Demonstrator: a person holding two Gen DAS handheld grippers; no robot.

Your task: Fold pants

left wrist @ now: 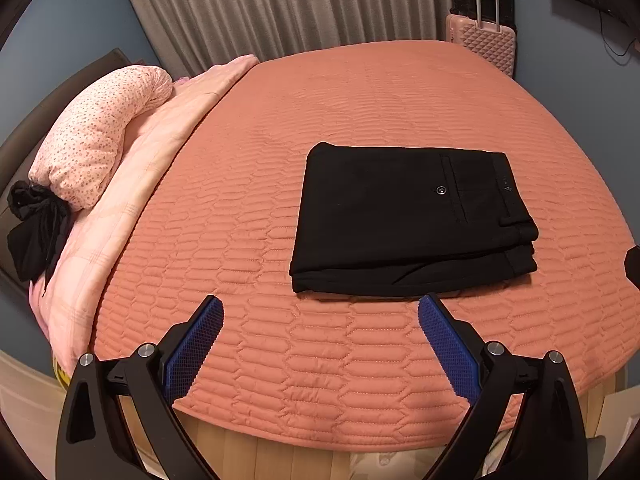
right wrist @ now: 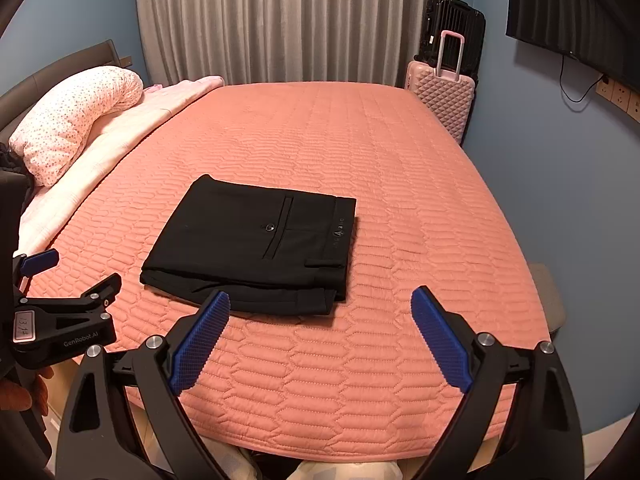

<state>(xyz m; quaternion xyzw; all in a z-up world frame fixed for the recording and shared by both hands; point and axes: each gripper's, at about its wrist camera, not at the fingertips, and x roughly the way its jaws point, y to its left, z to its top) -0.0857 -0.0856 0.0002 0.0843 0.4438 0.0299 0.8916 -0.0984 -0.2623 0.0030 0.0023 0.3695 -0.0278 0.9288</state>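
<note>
One pair of black pants (left wrist: 412, 216) is lying folded into a compact rectangle on the quilted salmon bedspread (left wrist: 340, 92), sitting right of centre in the left wrist view and just left of centre in the right wrist view, with a back pocket button (right wrist: 269, 227) and the waistband facing up. The left tongs (left wrist: 320, 312) are hovering at the bottom of their frame just short of the pants' near edge, spread wide and gripping nothing; they are also showing at the left edge of the right wrist view. The right tongs (right wrist: 320, 304) are likewise gaping wide and empty, their left blue pad (right wrist: 200, 344) overlapping the near edge of the pants in the picture, though contact is not clear. A speckled pink pillow (left wrist: 100, 132) is resting at the upper left, and a pink suitcase (right wrist: 444, 92) is standing past the bed's far corner at the upper right, beside grey curtains (right wrist: 288, 20).
</note>
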